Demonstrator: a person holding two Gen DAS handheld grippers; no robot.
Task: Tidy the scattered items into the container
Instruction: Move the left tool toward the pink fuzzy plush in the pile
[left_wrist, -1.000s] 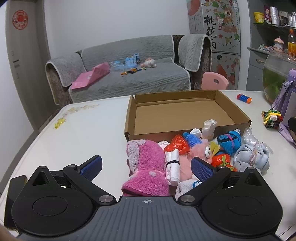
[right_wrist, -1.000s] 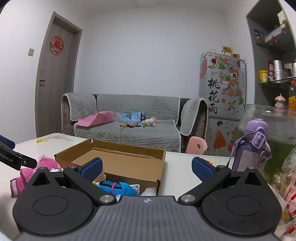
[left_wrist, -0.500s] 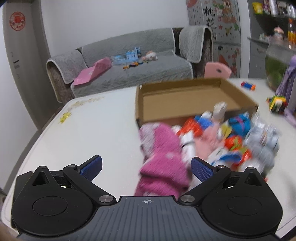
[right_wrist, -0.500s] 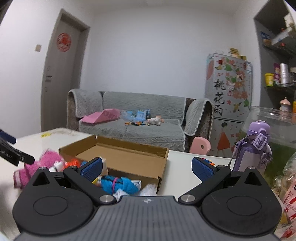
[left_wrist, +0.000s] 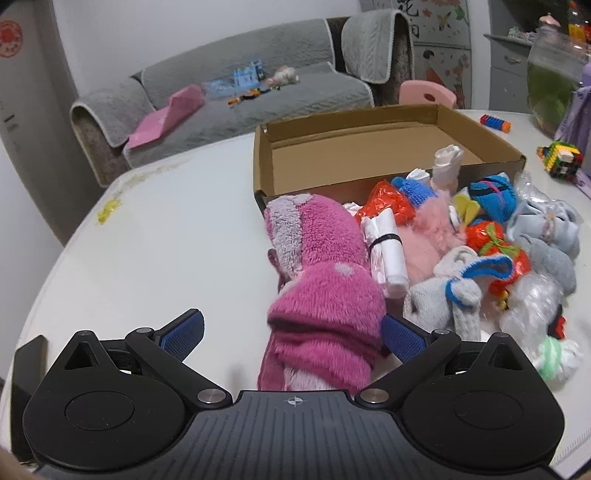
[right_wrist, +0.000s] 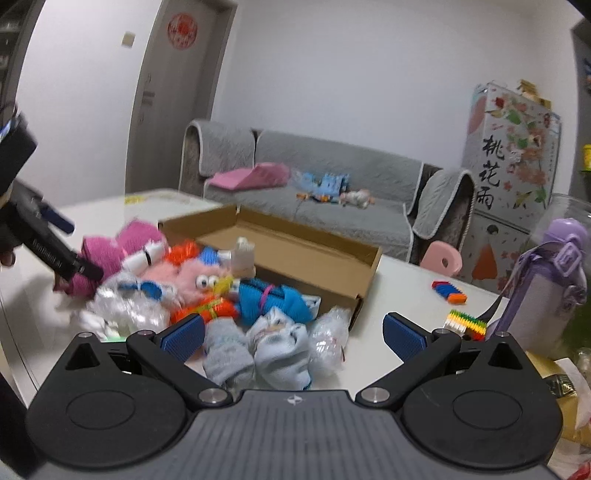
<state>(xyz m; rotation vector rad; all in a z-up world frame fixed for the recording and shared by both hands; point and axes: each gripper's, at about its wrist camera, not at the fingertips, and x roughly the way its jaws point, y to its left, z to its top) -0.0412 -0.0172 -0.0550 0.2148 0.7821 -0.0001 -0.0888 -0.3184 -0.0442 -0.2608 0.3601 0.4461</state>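
Note:
An open cardboard box (left_wrist: 369, 144) (right_wrist: 295, 247) stands on the white table (left_wrist: 166, 240), with nothing lying on its floor. A heap of soft items lies against its near wall. The pink fluffy socks (left_wrist: 325, 295) (right_wrist: 107, 254) lie between the fingers of my open left gripper (left_wrist: 291, 336), near its right pad. Beside them lie a white roll (left_wrist: 386, 254), red bundles (left_wrist: 388, 199), a blue knit bundle (left_wrist: 491, 195) (right_wrist: 269, 299) and grey socks (left_wrist: 454, 291). My right gripper (right_wrist: 293, 336) is open above pale blue socks (right_wrist: 280, 347).
A colourful block cube (left_wrist: 561, 160) and a small striped toy (left_wrist: 495, 122) (right_wrist: 448, 290) lie on the table right of the box. A purple bottle (right_wrist: 550, 280) stands at the right. A grey sofa (left_wrist: 240, 92) is behind the table. The left gripper's body (right_wrist: 44, 243) shows at left.
My left gripper has closed in on the heap, bringing the pink socks between its fingers. My right gripper has tilted down and nearer, so the pile now fills its view.

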